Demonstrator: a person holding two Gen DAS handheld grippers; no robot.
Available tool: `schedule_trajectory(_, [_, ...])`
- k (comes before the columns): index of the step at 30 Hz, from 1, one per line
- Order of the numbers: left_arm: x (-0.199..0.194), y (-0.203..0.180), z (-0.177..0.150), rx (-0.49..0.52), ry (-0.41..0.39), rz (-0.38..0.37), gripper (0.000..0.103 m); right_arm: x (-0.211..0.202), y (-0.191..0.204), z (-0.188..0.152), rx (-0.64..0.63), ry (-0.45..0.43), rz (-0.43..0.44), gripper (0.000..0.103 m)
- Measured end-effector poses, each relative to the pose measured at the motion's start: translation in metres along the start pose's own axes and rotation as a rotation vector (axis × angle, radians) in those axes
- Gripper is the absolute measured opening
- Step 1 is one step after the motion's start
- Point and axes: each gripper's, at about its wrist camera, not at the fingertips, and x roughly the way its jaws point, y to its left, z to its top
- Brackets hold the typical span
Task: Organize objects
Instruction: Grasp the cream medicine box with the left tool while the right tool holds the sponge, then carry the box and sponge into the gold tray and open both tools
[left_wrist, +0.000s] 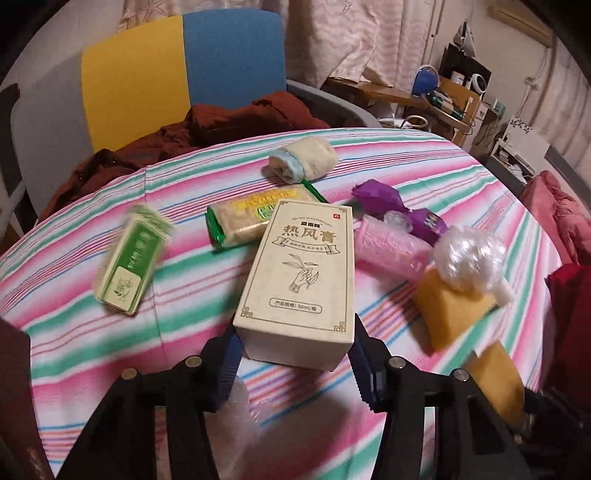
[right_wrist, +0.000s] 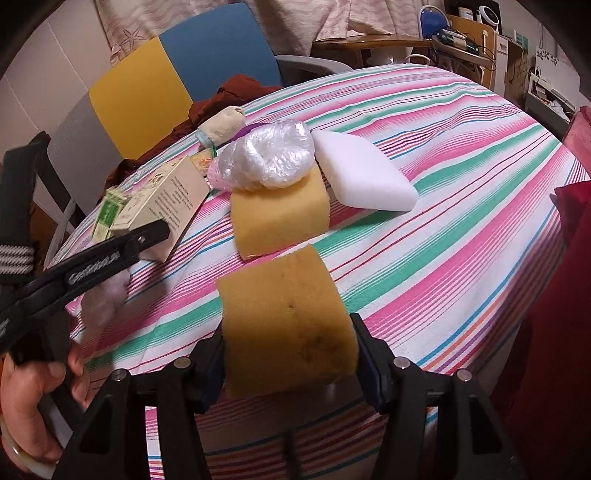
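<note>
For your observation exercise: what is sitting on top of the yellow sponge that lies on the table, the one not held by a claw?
A crumpled clear plastic bag rests on the yellow sponge, covering its far top edge. Whether the bag holds anything cannot be seen.

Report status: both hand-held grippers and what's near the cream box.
Left hand-held gripper clamped on cream box. Right hand-held gripper clamped on yellow sponge. Snack bar, pink roll touching box.
</note>
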Motion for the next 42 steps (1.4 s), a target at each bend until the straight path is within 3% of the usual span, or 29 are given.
schedule_trajectory(9, [-0.045,0.004,-0.032,-0.031,-0.082,-0.061,0.053,0.002,0.005,-0.003,-0.031,-0.016,-0.031,0.061])
schedule_trajectory(17, [-0.092,0.026,-0.041,-0.129,-0.175,-0.176,0.051,0.004,0.010,-0.005,-0.071,-0.022,-0.069,0.060])
schedule_trajectory(24, [-0.103,0.022,-0.080,-0.102,-0.084,-0.212,0.051,0.004,0.008,-0.003,-0.035,-0.009,-0.060,0.060])
schedule_trajectory(29, [-0.093,0.003,-0.112,-0.051,-0.011,-0.188,0.052,0.004,0.011,-0.004,-0.041,-0.005,-0.079,0.060])
schedule_trajectory(32, [-0.090,0.001,-0.117,-0.071,-0.006,-0.184,0.058,0.004,0.012,-0.005,-0.049,-0.005,-0.085,0.060])
schedule_trajectory(34, [-0.095,-0.002,-0.113,-0.068,-0.038,-0.175,0.082,0.003,0.012,-0.005,-0.053,-0.005,-0.085,0.060])
schedule_trajectory(36, [-0.099,-0.009,-0.109,-0.033,-0.087,-0.156,0.094,0.003,0.012,-0.005,-0.053,-0.003,-0.084,0.060])
schedule_trajectory(38, [-0.097,-0.019,-0.103,0.032,-0.105,-0.123,0.091,0.003,0.012,-0.005,-0.051,-0.002,-0.086,0.060])
schedule_trajectory(40, [-0.089,-0.024,-0.098,0.076,-0.076,-0.125,0.054,0.004,0.012,-0.005,-0.050,0.000,-0.087,0.060])
schedule_trajectory(42, [-0.079,-0.027,-0.098,0.104,-0.031,-0.111,0.052,0.003,0.012,-0.004,-0.050,0.006,-0.088,0.058])
